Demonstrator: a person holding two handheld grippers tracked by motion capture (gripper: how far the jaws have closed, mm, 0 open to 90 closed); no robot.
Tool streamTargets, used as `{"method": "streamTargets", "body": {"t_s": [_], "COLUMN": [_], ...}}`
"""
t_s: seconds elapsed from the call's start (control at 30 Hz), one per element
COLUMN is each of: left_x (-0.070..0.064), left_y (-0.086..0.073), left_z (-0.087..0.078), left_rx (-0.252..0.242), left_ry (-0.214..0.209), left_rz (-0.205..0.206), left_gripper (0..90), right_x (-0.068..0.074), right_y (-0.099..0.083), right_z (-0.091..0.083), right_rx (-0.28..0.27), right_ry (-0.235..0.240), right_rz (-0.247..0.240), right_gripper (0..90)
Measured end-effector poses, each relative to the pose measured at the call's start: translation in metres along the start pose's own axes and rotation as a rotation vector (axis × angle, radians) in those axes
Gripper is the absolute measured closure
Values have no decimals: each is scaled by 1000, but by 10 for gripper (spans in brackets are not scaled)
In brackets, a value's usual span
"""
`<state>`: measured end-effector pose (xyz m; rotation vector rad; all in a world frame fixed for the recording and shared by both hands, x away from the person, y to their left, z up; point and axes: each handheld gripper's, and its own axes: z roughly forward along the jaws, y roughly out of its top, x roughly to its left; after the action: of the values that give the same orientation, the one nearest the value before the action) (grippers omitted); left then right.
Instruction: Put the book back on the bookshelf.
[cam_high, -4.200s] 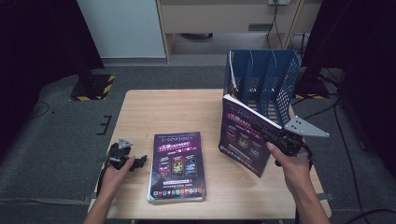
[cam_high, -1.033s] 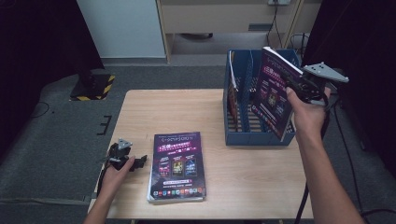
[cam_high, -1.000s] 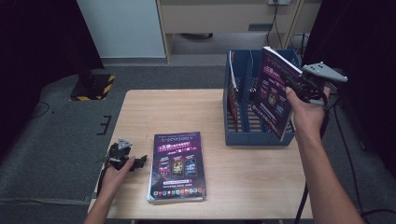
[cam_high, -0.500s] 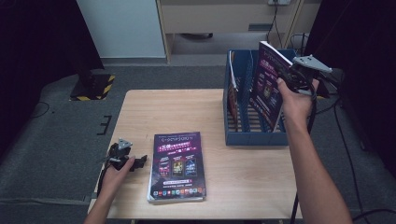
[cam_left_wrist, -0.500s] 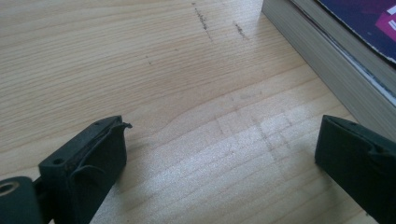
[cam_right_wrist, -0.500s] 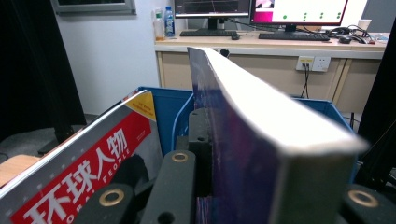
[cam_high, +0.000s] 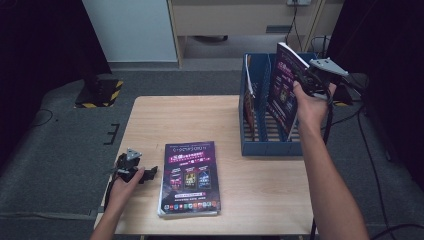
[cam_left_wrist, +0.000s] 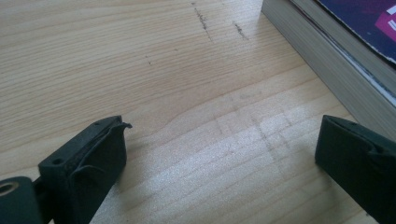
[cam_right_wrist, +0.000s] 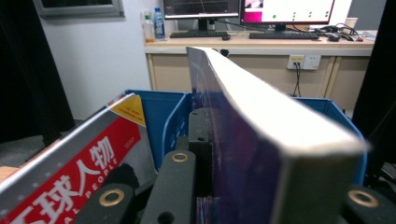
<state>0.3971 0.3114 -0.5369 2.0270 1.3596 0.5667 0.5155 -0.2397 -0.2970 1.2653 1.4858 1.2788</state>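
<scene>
right gripper (cam_high: 306, 82) lifted purple book (cam_high: 282, 90), over blue rack (cam_high: 260, 145)

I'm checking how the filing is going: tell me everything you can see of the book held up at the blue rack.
The held book is a thick paperback with a dark purple cover bearing pink and white print and small pictures; its page block looks pale cream. It stands nearly upright, leaning a little, its lower part down inside a slot of the blue file rack at the table's far right. The right tongs are clamped on its edge, one jaw on each face. A red-and-white magazine stands in the next slot, apart from it.
</scene>
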Motion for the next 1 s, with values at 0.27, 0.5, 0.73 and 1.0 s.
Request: {"method": "streamTargets", "body": {"t_s": [0.27, 0.5, 0.73, 1.0], "left_x": [0, 0, 0, 0], "left_y": [0, 0, 0, 0], "left_z": [0, 0, 0, 0], "left_rx": [0, 0, 0, 0], "left_ry": [0, 0, 0, 0], "left_rz": [0, 0, 0, 0], "left_gripper": [11, 11, 11, 11], "right_x": [-1, 2, 4, 5], "right_y": [-4, -6, -8, -17], "right_z": [10, 14, 15, 19], "right_rx": [-12, -22, -24, -24], "right_ry": [-15, -17, -18, -19], "right_rz": [28, 22, 19, 20], "right_gripper": [826, 826, 826, 826]}}
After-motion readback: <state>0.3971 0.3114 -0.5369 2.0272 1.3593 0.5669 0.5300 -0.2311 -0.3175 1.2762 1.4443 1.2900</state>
